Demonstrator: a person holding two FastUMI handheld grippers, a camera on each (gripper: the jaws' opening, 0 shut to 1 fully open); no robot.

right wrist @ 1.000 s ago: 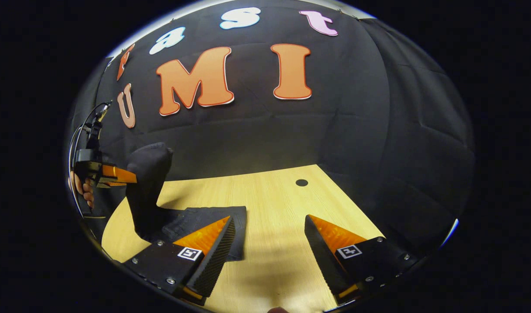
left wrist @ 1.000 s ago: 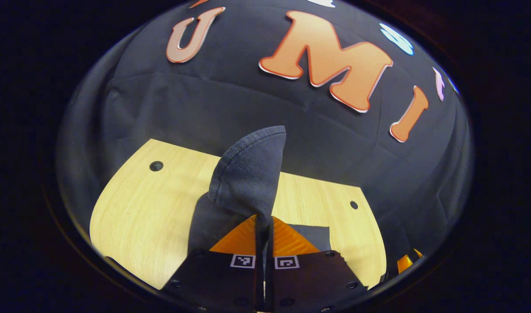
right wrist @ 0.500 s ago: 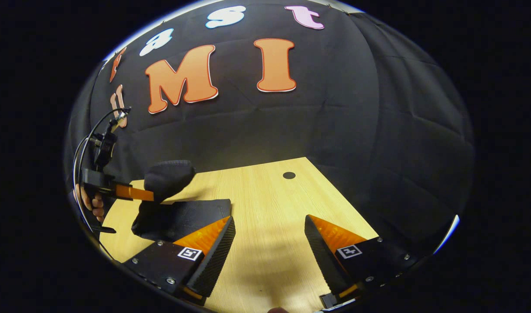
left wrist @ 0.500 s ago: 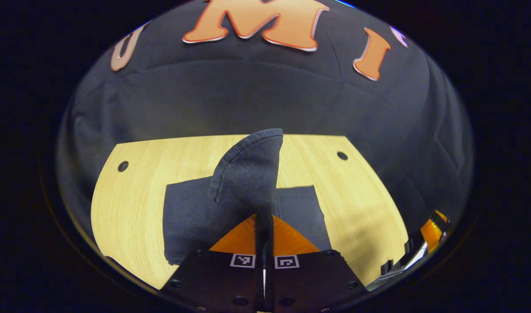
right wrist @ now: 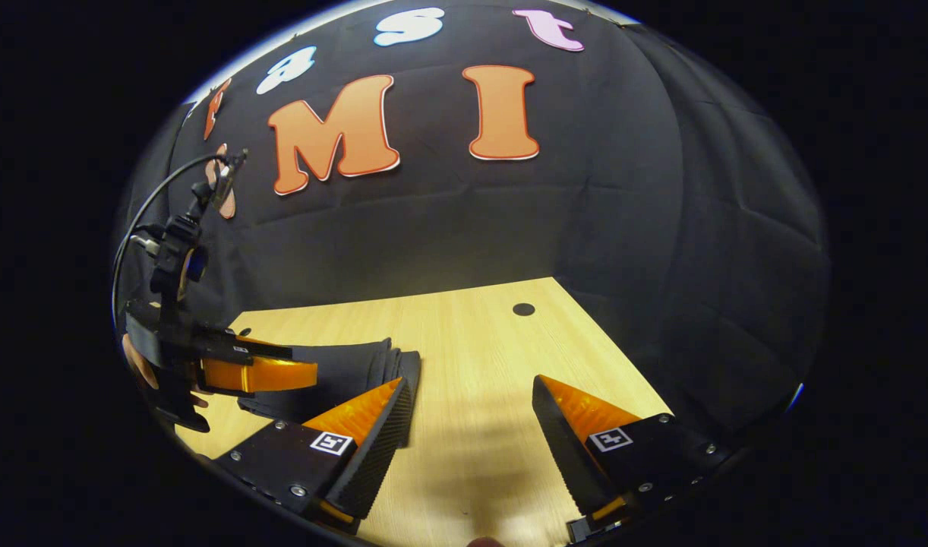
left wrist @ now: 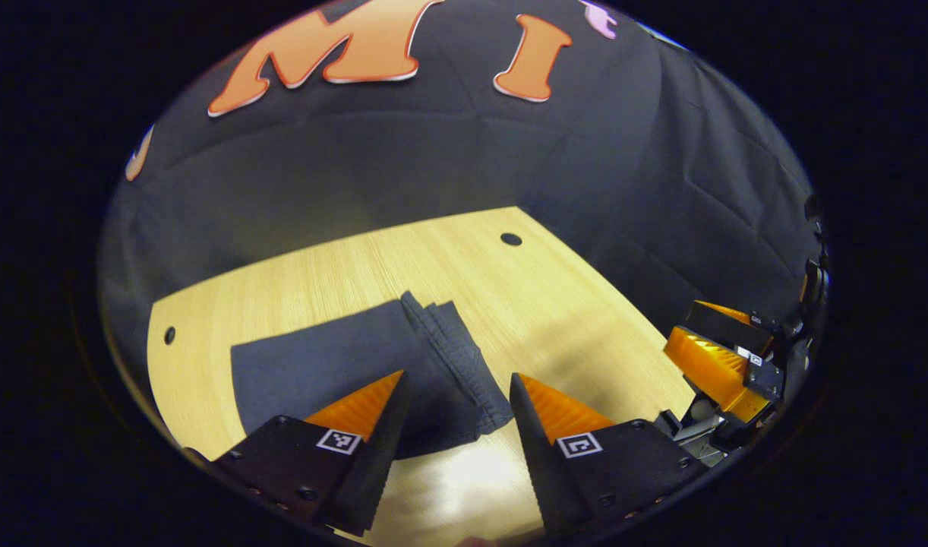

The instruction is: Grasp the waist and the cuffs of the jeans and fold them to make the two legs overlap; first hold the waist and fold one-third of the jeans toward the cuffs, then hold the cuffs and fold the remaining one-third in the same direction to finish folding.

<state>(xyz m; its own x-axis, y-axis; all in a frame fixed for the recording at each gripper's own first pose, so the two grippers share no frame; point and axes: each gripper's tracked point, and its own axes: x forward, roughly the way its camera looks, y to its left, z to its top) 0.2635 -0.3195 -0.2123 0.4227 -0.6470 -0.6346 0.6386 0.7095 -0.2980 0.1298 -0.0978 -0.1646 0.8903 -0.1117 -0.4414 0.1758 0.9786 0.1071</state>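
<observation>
Two tools in play, both with fingers spread wide and holding nothing. Left tool hovers low over the jeans, its two fingers straddling the near right corner of the bundle without touching the cloth as far as can be told. Jeans lie flat on the desk as a compact dark folded stack, roughly rectangular, with the layered edges and stitched hems stacked along the right side in the left gripper view. Stack sits toward the left half of the pale wood desk, well apart from the small round hole near the far right corner; a second hole shows at the far left edge. Right tool is held above bare desk to the right of the jeans, its left finger overlapping the stack's near corner in the picture, whether touching cannot be told. From the right gripper view the left tool appears at the left, over the stack, with a hand gripping its handle and a cable looping up from it. From the left gripper view the right tool shows at the far right edge, off beyond the jeans. Black cloth wall behind the desk.
</observation>
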